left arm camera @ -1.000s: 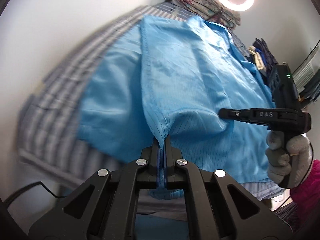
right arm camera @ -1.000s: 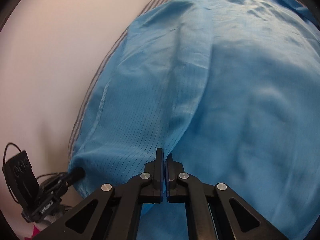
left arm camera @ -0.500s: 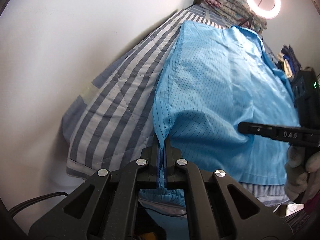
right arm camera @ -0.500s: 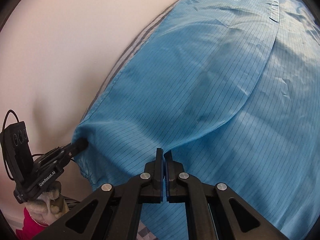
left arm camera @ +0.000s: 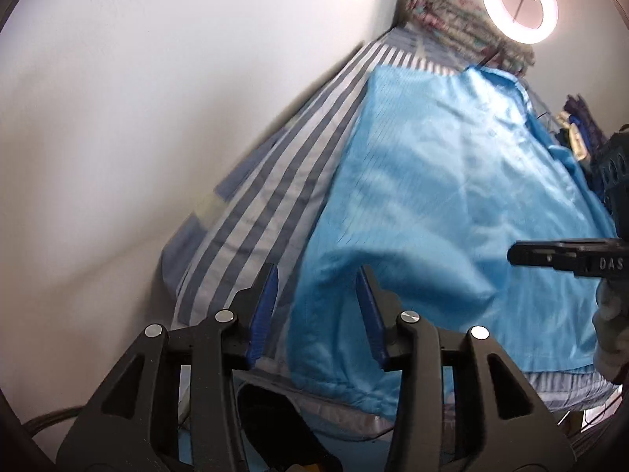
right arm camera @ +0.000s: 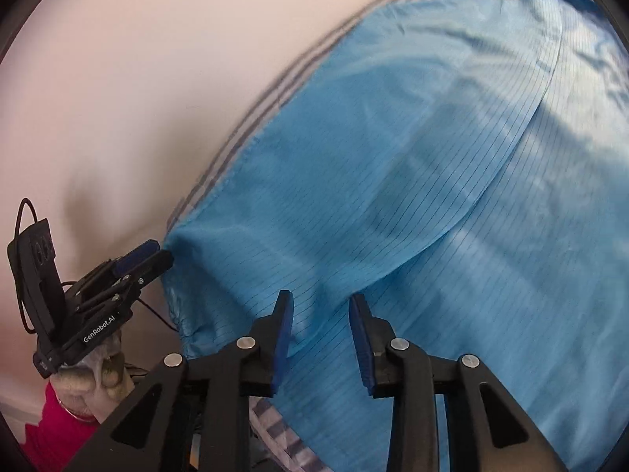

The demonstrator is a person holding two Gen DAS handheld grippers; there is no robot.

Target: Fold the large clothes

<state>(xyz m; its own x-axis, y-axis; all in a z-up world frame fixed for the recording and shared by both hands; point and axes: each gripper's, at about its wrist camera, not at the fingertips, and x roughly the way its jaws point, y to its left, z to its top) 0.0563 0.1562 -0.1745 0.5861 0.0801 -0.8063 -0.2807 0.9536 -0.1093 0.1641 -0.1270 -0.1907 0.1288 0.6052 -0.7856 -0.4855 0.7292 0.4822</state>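
A large light-blue pinstriped garment [left arm camera: 440, 204] lies spread on a striped bed, one side folded over itself, its near edge hanging over the bed's front. It fills the right wrist view [right arm camera: 393, 181]. My left gripper [left arm camera: 316, 295] is open, its jaws apart on either side of the garment's near left corner, holding nothing. My right gripper [right arm camera: 320, 314] is open just above the garment's near edge. The right gripper also shows in the left wrist view [left arm camera: 566, 261] over the cloth. The left gripper shows in the right wrist view [right arm camera: 145, 257] at the garment's corner.
The grey-and-white striped bedspread [left arm camera: 275, 181] runs along a white wall [left arm camera: 137, 118] on the left. A floral bundle [left arm camera: 452, 19] and a ring light [left arm camera: 519, 2] are at the far end. Dark clothes [left arm camera: 578, 126] pile at the far right.
Both grippers opened and let go of the garment. The lifted blue cloth dropped and now lies flat on the bed, folded over.
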